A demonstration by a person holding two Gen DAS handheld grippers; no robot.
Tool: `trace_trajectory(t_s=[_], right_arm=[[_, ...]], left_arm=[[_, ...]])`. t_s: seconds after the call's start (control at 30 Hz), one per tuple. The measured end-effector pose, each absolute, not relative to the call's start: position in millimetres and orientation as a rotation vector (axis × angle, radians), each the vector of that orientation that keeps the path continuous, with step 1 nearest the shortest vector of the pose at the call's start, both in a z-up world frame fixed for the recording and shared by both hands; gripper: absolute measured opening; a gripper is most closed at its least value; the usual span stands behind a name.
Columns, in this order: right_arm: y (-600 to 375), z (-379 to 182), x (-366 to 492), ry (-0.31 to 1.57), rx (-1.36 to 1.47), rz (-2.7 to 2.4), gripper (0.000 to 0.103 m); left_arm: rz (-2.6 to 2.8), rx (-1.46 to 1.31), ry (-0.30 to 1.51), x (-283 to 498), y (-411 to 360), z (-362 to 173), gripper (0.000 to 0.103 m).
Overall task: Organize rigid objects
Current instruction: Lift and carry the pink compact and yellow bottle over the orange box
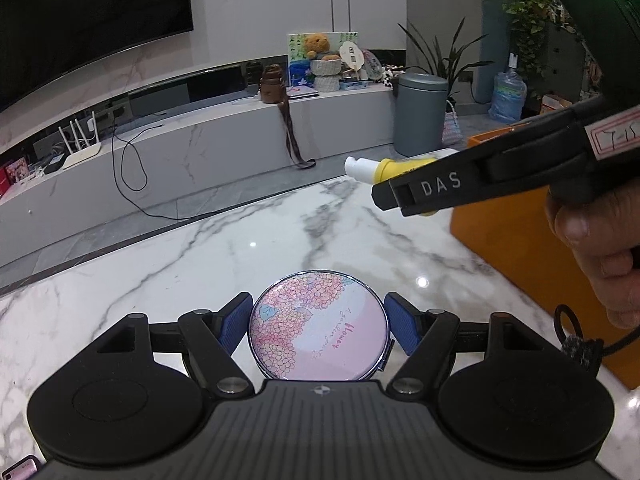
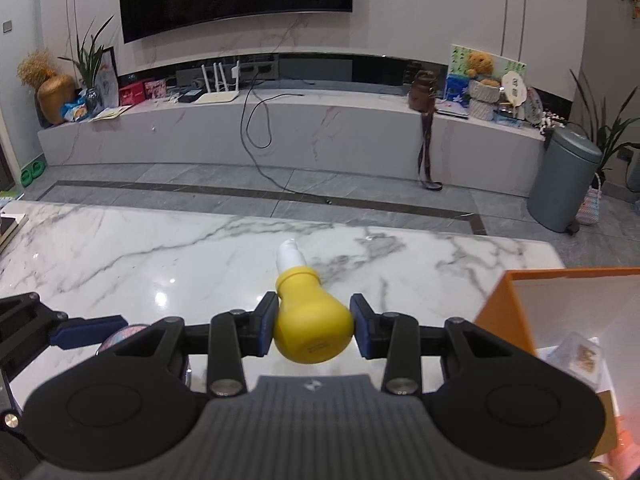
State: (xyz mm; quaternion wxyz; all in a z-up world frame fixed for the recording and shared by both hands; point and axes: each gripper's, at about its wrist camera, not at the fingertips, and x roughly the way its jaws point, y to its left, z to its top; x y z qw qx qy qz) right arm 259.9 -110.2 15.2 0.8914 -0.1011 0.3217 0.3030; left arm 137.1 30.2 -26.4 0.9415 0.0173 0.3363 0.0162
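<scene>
My left gripper is shut on a round compact mirror with a pink flower print, lifted above the marble table; both blue pads press its rim. My right gripper is shut on a yellow bulb-shaped bottle with a white cap, held off the table, cap pointing away. In the left wrist view the right gripper reaches in from the right with the yellow bottle and a hand behind it. An orange box stands open at the right.
The orange box holds a small clear packet on its white floor. The table's far edge drops to a grey tiled floor. Beyond are a grey bin, a TV bench with cables and plants.
</scene>
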Motion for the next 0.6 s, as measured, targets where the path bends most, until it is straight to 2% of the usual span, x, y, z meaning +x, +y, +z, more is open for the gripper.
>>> trace_trajectory(t_s=[0.6], right_arm=[[-180.7, 61.8, 252.3, 0.587, -0.147, 0.575, 0.039]], left_arm=[[-0.035, 0.092, 0.637, 130.8, -18.3, 4.5, 0.083]])
